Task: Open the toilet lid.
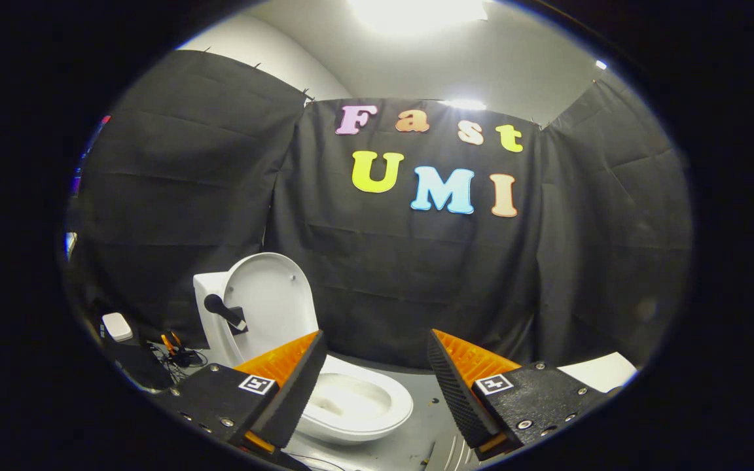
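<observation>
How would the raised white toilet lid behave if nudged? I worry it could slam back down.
The white plastic toilet lid stands upright against the tank, so a light nudge probably won't tip it. It looks rigid, likely swinging as one piece. Its glossy surface may be slippery. The open tongs hold nothing.

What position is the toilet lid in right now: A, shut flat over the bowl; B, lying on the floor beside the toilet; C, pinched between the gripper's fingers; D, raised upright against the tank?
D: the toilet lid stands upright against the tank, leaving the bowl uncovered, while the gripper is open with nothing between its fingers.
</observation>
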Tool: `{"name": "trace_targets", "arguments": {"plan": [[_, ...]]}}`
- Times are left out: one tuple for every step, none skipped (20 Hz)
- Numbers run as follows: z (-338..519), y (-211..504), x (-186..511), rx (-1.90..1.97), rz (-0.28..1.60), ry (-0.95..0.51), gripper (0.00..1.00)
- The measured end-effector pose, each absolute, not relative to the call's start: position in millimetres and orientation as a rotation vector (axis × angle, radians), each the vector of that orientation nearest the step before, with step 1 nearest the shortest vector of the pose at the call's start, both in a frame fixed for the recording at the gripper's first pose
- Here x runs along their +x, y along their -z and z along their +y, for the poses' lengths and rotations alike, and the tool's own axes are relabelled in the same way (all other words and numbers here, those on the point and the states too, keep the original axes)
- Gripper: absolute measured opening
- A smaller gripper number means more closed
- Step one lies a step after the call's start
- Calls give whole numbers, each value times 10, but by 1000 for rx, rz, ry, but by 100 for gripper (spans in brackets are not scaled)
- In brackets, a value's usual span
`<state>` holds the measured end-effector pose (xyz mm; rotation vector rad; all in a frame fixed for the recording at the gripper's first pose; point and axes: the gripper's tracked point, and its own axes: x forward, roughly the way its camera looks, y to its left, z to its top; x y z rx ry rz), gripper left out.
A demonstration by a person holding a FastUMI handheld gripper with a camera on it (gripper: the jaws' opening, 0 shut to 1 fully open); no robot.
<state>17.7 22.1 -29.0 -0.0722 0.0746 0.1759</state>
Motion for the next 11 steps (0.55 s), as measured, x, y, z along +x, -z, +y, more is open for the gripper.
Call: {"name": "trace_targets", "arguments": {"plan": [[218,273,153,-72,77,-177,95],[203,250,137,-76,75,-170,95],[170,236,130,-79,74,-161,95],[151,222,113,-80,70,-157,95],[118,219,112,-79,64,-147,95],[57,189,106,-71,56,-129,95],[10,190,97,-62,56,-116,95],[-36,186,92,-46,53,-101,95],[-72,173,73,-33,48,-90,95],[-122,151,61,-25,41,-76,95],[-190,143,53,-18,37,-62,95]]}}
